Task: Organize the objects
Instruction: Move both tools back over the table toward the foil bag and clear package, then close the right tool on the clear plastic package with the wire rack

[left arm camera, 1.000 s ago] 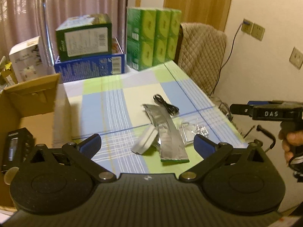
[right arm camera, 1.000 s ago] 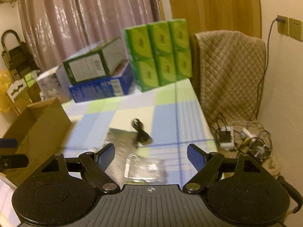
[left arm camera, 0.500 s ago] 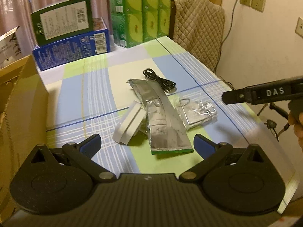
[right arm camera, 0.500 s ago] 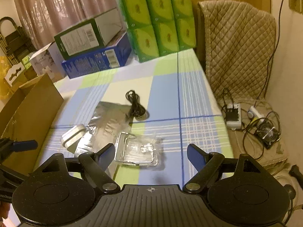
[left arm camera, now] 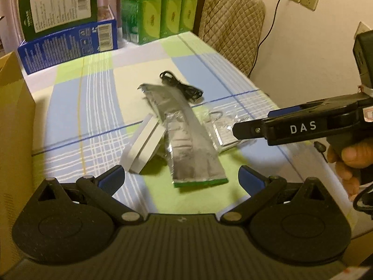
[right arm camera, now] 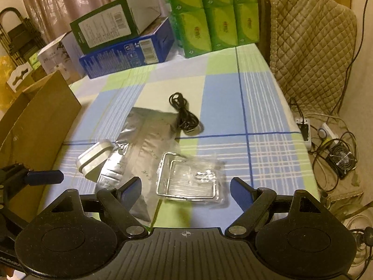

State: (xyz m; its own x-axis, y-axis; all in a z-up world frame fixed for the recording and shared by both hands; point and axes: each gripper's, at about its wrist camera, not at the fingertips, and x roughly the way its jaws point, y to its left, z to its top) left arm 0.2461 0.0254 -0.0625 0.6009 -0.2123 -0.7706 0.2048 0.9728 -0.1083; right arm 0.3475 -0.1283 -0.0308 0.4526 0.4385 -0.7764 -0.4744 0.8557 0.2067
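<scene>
On the checked tablecloth lie a long silver foil pouch [left arm camera: 186, 137] [right arm camera: 144, 140], a small white box [left arm camera: 144, 147] [right arm camera: 94, 157] on its left, a coiled black cable [left arm camera: 180, 88] [right arm camera: 184, 114] behind it, and a clear plastic bag with a wire frame [left arm camera: 221, 128] [right arm camera: 191, 179] on its right. My left gripper [left arm camera: 180, 178] hangs open just short of the pouch's near end. My right gripper [right arm camera: 185, 190] is open too, with the clear bag lying between and just beyond its fingers. In the left wrist view the right gripper's side [left arm camera: 303, 126] reaches in over the bag.
A cardboard box [right arm camera: 35, 128] [left arm camera: 14, 121] stands at the table's left edge. Blue and green cartons [right arm camera: 123, 44] and green tissue packs [right arm camera: 216, 11] line the back. A quilted chair [right arm camera: 310, 42] stands at right, with cables and a small fan [right arm camera: 342, 159] on the floor.
Both grippers have moved forward and lower toward the items. The right gripper has come over the clear bag. Both stay open.
</scene>
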